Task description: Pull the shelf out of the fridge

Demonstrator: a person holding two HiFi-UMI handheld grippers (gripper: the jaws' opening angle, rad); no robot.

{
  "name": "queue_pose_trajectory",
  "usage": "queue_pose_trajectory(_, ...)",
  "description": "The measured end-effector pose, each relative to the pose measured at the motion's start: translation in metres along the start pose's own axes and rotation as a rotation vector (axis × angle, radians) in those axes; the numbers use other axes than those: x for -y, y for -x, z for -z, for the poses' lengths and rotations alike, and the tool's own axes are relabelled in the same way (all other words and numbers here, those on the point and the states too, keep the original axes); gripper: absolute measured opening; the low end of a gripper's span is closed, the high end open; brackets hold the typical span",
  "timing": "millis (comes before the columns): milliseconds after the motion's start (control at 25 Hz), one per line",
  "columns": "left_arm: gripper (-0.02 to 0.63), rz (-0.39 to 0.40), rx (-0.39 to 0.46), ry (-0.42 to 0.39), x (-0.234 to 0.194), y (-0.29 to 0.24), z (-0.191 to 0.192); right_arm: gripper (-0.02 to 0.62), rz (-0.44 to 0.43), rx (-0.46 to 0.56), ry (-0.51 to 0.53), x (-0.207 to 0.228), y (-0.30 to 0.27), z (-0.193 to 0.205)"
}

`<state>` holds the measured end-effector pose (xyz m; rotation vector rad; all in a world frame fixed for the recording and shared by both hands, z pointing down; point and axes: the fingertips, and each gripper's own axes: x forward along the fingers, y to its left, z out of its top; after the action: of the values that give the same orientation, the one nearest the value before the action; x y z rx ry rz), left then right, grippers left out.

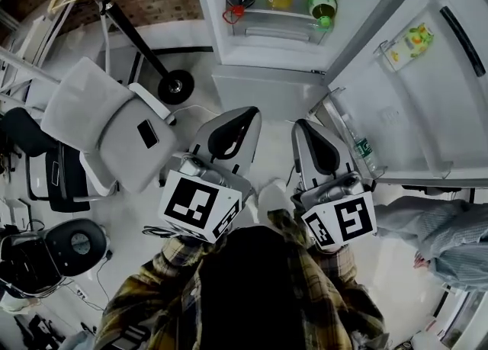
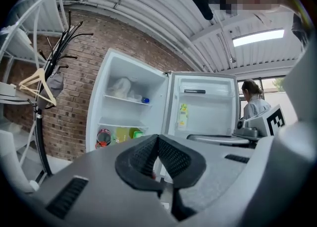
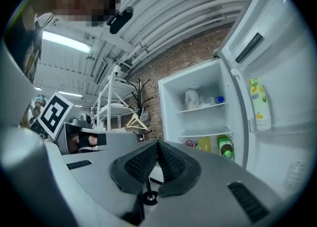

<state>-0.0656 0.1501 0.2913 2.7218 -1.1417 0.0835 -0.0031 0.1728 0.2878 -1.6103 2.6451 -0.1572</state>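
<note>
Shelf [image 2: 118, 124] sits in its slot inside the open fridge [image 2: 97, 114], running from wall to wall just above the bottles [image 2: 117, 135] at the bottom of the compartment. We've got the left gripper [image 2: 158, 139] and right gripper [image 3: 158, 144] side by side in front of the fridge, well apart from it. Both have their jaws closed with nothing between them.

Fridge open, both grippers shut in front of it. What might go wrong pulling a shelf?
The upper shelf carries a white bag; pulled fast, it may tip off. The left gripper and right gripper are shut and would likely butt the shelf edge unless opened. The open door crowds the right side.
</note>
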Motion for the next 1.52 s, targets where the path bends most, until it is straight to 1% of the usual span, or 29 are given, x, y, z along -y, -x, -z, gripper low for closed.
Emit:
queue_pose_trajectory(160, 0.003, 0.003, -0.003, 0.015, -0.017, -0.015, 0.002, 0.017, 0.005, -0.015, -0.018, 0.011, -0.02, 0.007)
queue_pose_trajectory(320, 0.003, -0.011, 0.0, 0.021, -0.036, -0.038, 0.001, 0.017, -0.011, -0.021, -0.023, 0.027, -0.044, 0.009)
queue_pose_trajectory(720, 0.003, -0.047, 0.048, 0.004, -0.072, -0.129, -0.028, 0.017, -0.062, 0.004, -0.005, 0.104, -0.112, -0.009)
queue_pose_trajectory(920, 0.003, -0.072, 0.069, 0.009, -0.085, -0.16, -0.035, 0.017, -0.083, 0.012, 0.01, 0.132, -0.134, -0.015)
queue_pose_trajectory(1080, 0.003, -0.083, 0.071, 0.024, -0.093, -0.176, -0.036, 0.017, -0.094, 0.011, 0.005, 0.147, -0.146, -0.015)
queue_pose_trajectory(1280, 0.003, -0.075, 0.058, 0.036, -0.105, -0.193, -0.037, 0.017, -0.096, 0.002, -0.01, 0.154, -0.164, -0.013)
queue_pose_trajectory(1520, 0.003, -0.046, 0.059, 0.037, -0.126, -0.215, -0.046, 0.017, -0.057, 0.016, -0.015, 0.171, -0.192, -0.02)
